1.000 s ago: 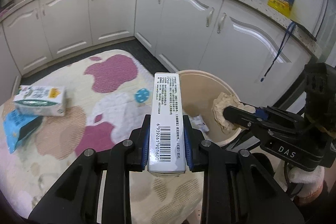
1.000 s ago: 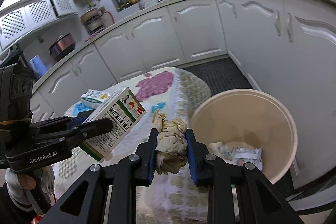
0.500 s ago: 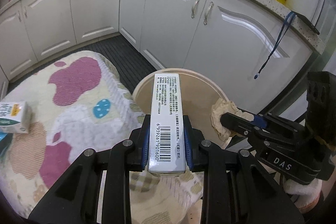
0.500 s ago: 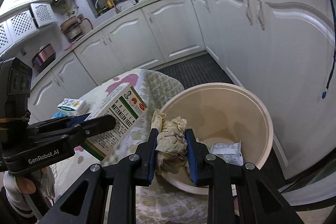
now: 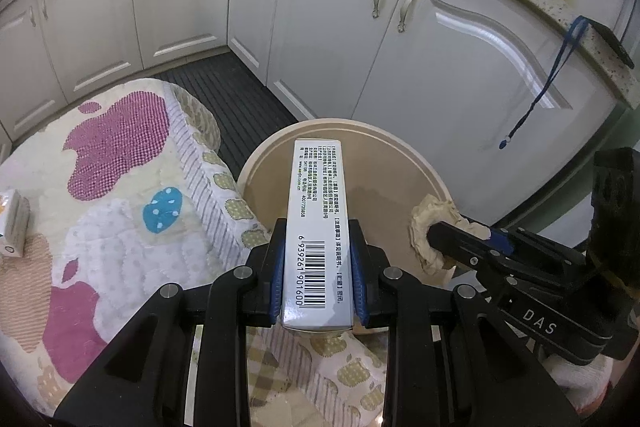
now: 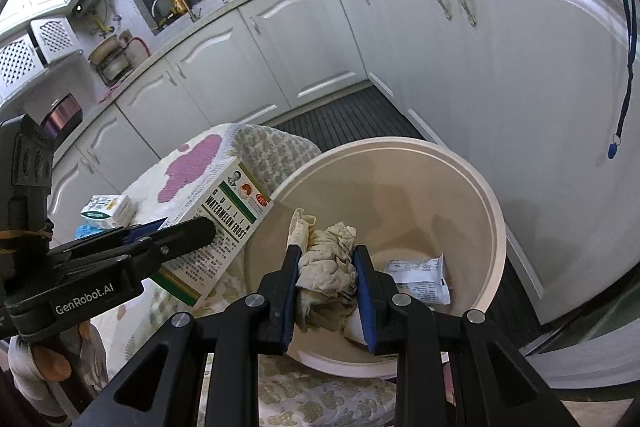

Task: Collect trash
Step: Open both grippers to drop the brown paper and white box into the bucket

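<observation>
Box (image 5: 318, 235) clamped in left tool (image 5: 318, 283), over bin (image 5: 400, 163)

The medicine box (image 5: 318, 227) hides much of the bin's (image 5: 400, 143) floor, and its small print is too fine to read. A carton (image 5: 14, 223) on the tabletop (image 5: 120, 227) is cut off at the left edge. In the right wrist view the crumpled paper (image 6: 328, 263) covers part of the wrapper (image 6: 420, 279) inside the bin.

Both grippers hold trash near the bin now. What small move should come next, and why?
Probably open the right gripper: its crumpled beige paper wad already hangs over the round beige plastic bin. The left gripper holds the long white barcoded box above the rim.
</observation>
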`<move>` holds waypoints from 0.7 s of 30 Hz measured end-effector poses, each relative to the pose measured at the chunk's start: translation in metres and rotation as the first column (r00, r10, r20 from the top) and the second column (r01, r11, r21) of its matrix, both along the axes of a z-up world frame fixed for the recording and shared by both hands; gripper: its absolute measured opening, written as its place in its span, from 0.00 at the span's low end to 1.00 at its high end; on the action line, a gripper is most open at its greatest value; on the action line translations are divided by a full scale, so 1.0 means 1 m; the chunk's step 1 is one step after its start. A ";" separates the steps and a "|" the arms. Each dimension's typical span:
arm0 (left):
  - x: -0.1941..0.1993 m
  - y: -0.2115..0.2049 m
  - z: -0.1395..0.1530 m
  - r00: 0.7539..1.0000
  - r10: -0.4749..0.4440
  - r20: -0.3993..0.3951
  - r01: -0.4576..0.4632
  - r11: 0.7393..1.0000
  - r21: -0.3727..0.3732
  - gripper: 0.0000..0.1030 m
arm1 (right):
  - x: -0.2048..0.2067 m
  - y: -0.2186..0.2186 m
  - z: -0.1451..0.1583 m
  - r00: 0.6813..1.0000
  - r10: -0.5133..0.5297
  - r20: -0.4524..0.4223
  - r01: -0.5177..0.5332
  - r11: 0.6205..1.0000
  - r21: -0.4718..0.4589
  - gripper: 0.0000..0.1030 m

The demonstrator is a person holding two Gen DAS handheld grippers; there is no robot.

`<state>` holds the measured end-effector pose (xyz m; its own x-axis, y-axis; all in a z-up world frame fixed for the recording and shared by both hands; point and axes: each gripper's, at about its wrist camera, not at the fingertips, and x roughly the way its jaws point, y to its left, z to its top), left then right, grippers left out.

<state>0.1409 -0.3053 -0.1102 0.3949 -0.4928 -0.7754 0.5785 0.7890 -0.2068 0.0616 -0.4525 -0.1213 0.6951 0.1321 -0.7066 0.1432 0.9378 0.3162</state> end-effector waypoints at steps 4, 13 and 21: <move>0.003 -0.003 -0.003 1.000 0.002 -0.002 -0.002 1.000 0.000 0.24 | 0.005 -0.002 -0.006 1.000 -0.007 -0.013 0.007 1.000 0.004 0.24; 0.010 -0.004 -0.009 0.999 -0.003 -0.036 0.002 0.999 -0.035 0.24 | 0.011 -0.005 -0.017 0.999 -0.024 -0.032 0.024 1.000 0.001 0.24; 0.009 -0.007 -0.014 0.998 -0.020 -0.063 0.016 0.998 -0.057 0.26 | 0.011 -0.016 -0.028 0.996 -0.075 -0.041 0.076 0.997 0.031 0.44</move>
<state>0.1504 -0.3121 -0.1244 0.3362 -0.5433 -0.7693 0.5768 0.7645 -0.2878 0.0729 -0.4690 -0.1495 0.6756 0.1036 -0.7300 0.2265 0.9130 0.3392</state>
